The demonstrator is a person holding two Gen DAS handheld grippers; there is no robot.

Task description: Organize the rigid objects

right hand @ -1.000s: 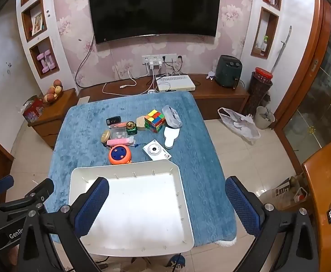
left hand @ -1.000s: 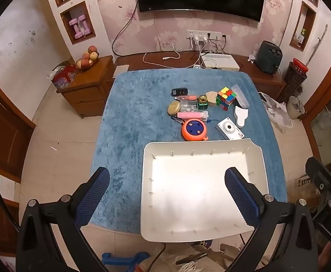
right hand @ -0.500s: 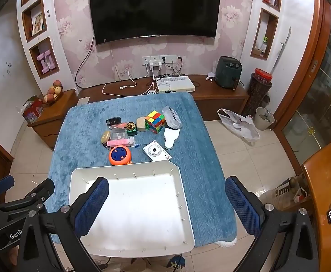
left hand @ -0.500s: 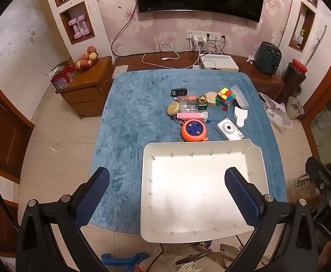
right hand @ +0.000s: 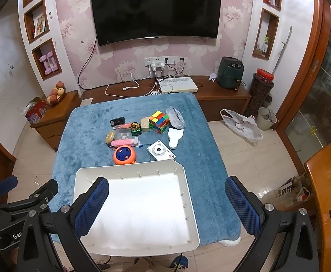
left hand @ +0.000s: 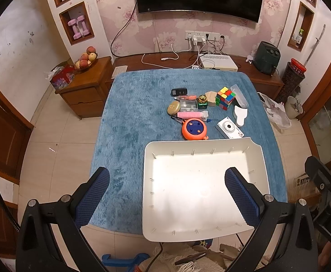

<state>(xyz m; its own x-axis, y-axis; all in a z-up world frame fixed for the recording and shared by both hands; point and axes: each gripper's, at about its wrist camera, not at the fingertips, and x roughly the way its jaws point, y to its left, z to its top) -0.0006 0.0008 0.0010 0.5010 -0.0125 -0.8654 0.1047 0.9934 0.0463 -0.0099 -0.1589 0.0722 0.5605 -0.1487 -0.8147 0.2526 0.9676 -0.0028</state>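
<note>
A white tray lies empty at the near edge of the blue-covered table. Beyond it lies a cluster: an orange round reel, a white camera, a Rubik's cube, a pink strip, a black key fob, a green jar and a white scoop. My left gripper and right gripper both hover open and empty high above the tray.
A clear plastic box and a tan block lie by the cube. A wooden side cabinet with fruit stands left of the table. A low TV bench runs behind it. An orange table stands at the right.
Both views have shifted very slightly; the objects, tray and open jaws stay as they were.
</note>
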